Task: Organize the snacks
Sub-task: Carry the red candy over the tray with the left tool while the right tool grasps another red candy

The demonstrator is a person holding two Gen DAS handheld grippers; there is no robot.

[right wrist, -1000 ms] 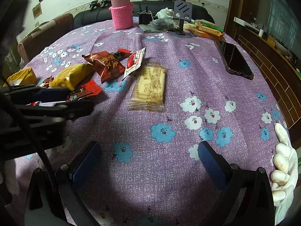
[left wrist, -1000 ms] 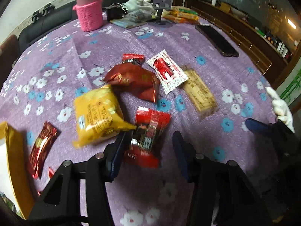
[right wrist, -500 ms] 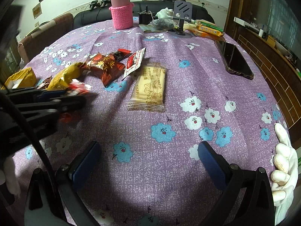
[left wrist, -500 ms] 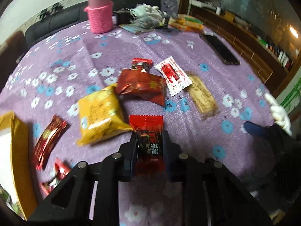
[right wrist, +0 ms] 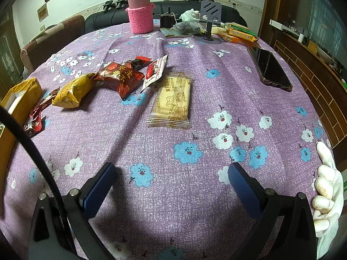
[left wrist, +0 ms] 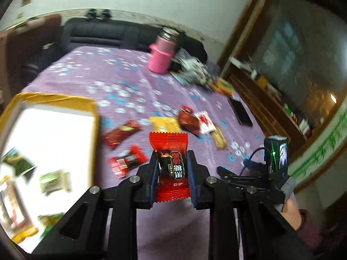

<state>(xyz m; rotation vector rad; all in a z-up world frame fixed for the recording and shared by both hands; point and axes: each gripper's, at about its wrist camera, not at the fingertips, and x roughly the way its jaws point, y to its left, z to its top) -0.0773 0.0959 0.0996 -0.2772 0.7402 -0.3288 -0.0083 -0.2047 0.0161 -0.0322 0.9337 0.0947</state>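
- My left gripper (left wrist: 171, 171) is clamped on the red snack packet (left wrist: 170, 164), its long axis along the fingers, lifted off the table.
- The yellow box (left wrist: 49, 117) lies to its left.
- My right gripper (right wrist: 171, 182) hangs wide open, empty.

Left hand-held gripper (left wrist: 171, 170) clamped on red snack packet (left wrist: 170, 164), lifted off the purple floral surface (left wrist: 121, 80). Yellow-walled box (left wrist: 52, 99) at left, a few blurry packets inside. More snacks lie beyond the fingers: dark red bar (left wrist: 120, 133), yellow pack (left wrist: 164, 124). Pink flask (left wrist: 161, 57) far back.
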